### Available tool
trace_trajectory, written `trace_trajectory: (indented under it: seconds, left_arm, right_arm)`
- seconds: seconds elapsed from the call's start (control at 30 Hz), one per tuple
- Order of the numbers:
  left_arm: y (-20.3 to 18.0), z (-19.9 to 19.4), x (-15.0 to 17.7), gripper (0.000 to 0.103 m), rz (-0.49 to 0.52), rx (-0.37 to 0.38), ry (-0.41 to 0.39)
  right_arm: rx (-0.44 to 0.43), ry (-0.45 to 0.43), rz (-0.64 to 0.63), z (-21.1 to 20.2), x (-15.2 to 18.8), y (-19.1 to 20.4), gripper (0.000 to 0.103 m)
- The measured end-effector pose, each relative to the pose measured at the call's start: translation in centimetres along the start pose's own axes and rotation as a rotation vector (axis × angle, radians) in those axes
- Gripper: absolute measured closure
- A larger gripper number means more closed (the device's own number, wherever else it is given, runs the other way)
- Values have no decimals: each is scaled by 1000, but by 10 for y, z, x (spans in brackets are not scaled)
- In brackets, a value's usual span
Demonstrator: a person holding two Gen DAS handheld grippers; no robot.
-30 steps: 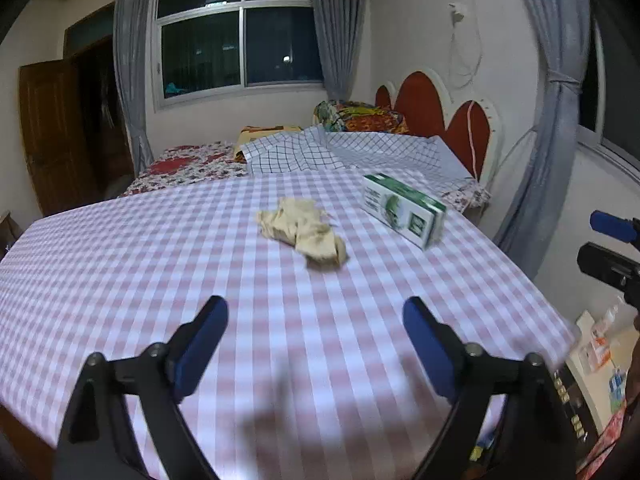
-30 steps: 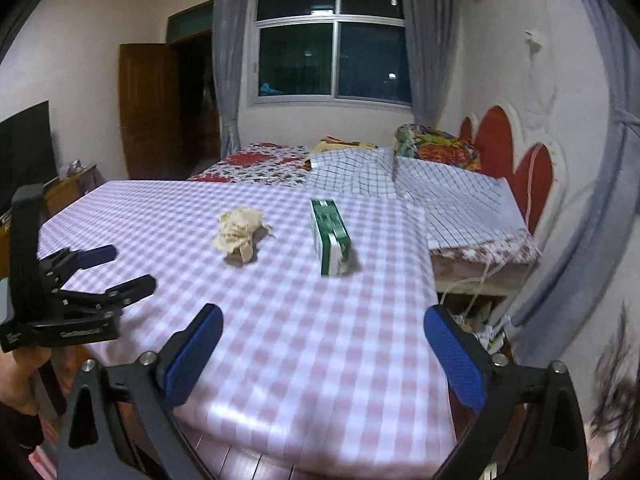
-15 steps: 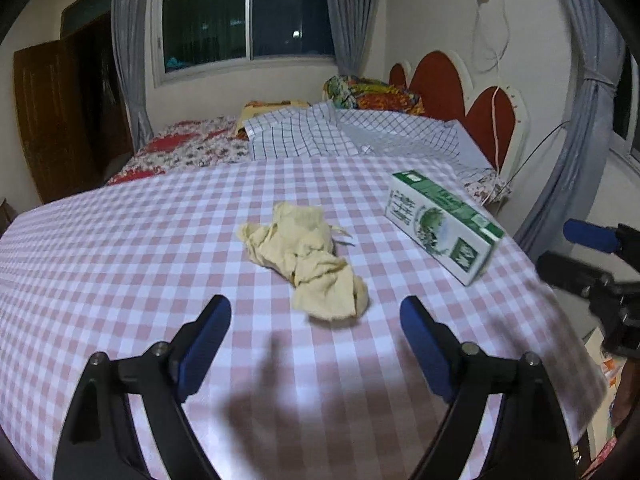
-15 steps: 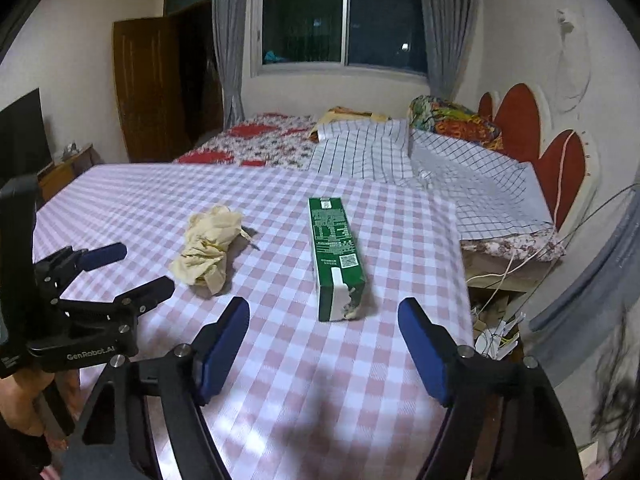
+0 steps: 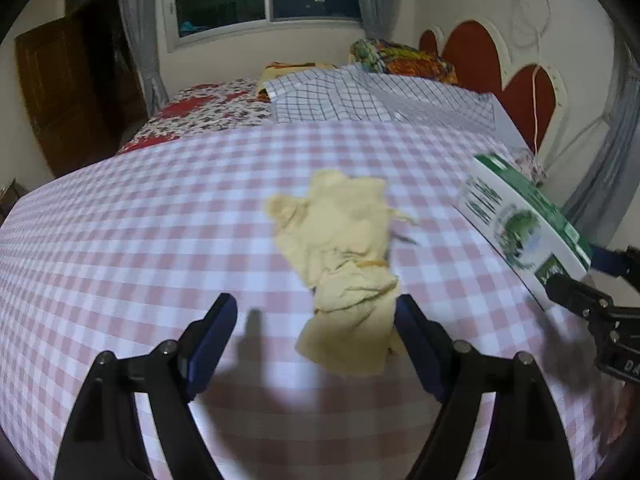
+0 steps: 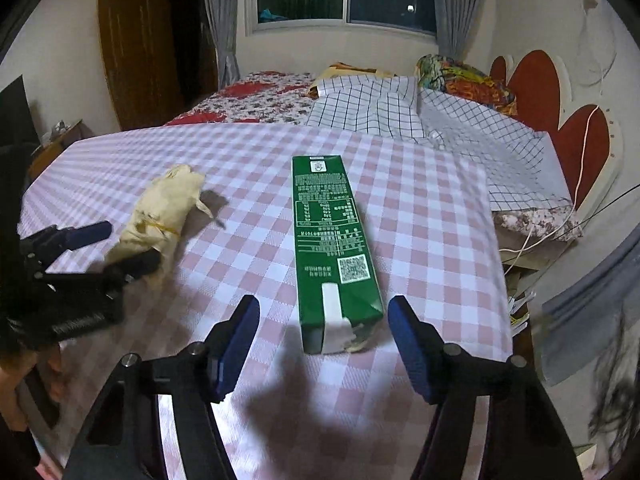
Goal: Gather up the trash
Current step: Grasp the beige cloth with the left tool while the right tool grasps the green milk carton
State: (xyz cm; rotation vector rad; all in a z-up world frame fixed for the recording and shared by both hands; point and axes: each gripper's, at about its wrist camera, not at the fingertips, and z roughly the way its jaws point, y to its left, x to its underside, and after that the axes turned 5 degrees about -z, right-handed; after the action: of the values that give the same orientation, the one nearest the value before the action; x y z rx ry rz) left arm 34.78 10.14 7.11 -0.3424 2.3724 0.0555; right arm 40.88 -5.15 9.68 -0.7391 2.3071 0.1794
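A crumpled yellow cloth-like wad (image 5: pixel 344 264) lies on the pink checked tablecloth (image 5: pixel 120 240). My left gripper (image 5: pixel 316 340) is open, with the wad's near end between its fingertips, closer to the right finger. A green and white carton (image 6: pixel 332 252) lies on its side to the right. My right gripper (image 6: pixel 322 344) is open, with the carton's near end between its fingertips, not touching. The carton (image 5: pixel 520 220) and the right gripper's fingers (image 5: pixel 576 292) show at the right of the left wrist view. The wad (image 6: pixel 160 216) and the left gripper (image 6: pixel 104 248) show at the left of the right wrist view.
The table's right edge (image 6: pixel 500 280) drops off near the carton. A bed with a checked sheet (image 6: pixel 400 108) and a red headboard (image 6: pixel 560 92) stands behind the table. A wooden door (image 6: pixel 132 52) is at the back left.
Both grippers have moved forward over the table. The left one has come up to the yellow wad, the right one up to the carton's near end. Both stayed open.
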Motion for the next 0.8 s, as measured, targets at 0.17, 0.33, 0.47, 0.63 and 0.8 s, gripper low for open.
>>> trace_trajectory:
  seconds: [0.17,0.33,0.47,0.63,0.8]
  left_arm:
    - [4,-3,0,21,-11,47,-9]
    - [-9,6,-5,21,-10,78,18]
    - [-17,3,-5,21,-15,106,8]
    - [-24,10,-7,21,-26,120,9]
    - [-30,27,-12,36,-32,120,49]
  right_arm:
    - [-15,8,10,9,0,1,43]
    - [-23,18,30,15,1,-5,56]
    - [-16,7,32,13,2,-11,63]
    - [-26,4,38,13,3,-18,63]
    - [-37,-1,46,15,3,-22,63]
